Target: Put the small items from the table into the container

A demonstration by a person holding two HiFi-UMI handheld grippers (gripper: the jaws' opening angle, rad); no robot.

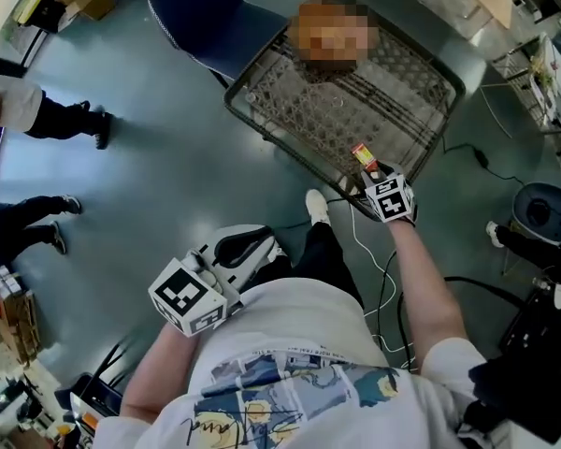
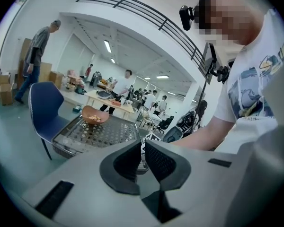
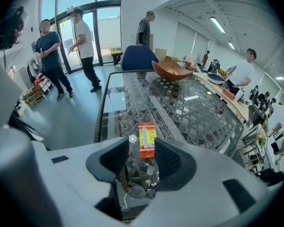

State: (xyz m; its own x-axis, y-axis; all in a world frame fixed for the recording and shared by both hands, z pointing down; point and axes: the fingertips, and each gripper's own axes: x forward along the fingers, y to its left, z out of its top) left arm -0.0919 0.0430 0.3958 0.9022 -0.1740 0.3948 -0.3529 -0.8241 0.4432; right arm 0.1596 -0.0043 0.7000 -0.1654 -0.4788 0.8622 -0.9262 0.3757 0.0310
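Note:
A small red and yellow packet (image 1: 363, 154) lies at the near edge of the metal mesh table (image 1: 262, 120). My right gripper (image 1: 372, 178) hangs just over it, pointing steeply down. In the right gripper view the packet (image 3: 147, 139) sits between the open jaws of that gripper (image 3: 142, 152), close to the right pad and apart from the left one. A small pale disc (image 3: 132, 138) lies beside it. An orange-brown bowl (image 3: 173, 71) stands at the table's far end. My left gripper (image 1: 248, 248) is held low near the person's body, away from the table, its jaws (image 2: 143, 157) nearly together and empty.
A blue chair (image 1: 206, 12) stands at the table's far left corner. White cables (image 1: 374, 269) trail on the floor beneath my right arm. People stand at the left (image 1: 37, 115). A dark office chair (image 1: 547, 209) and clutter sit at the right.

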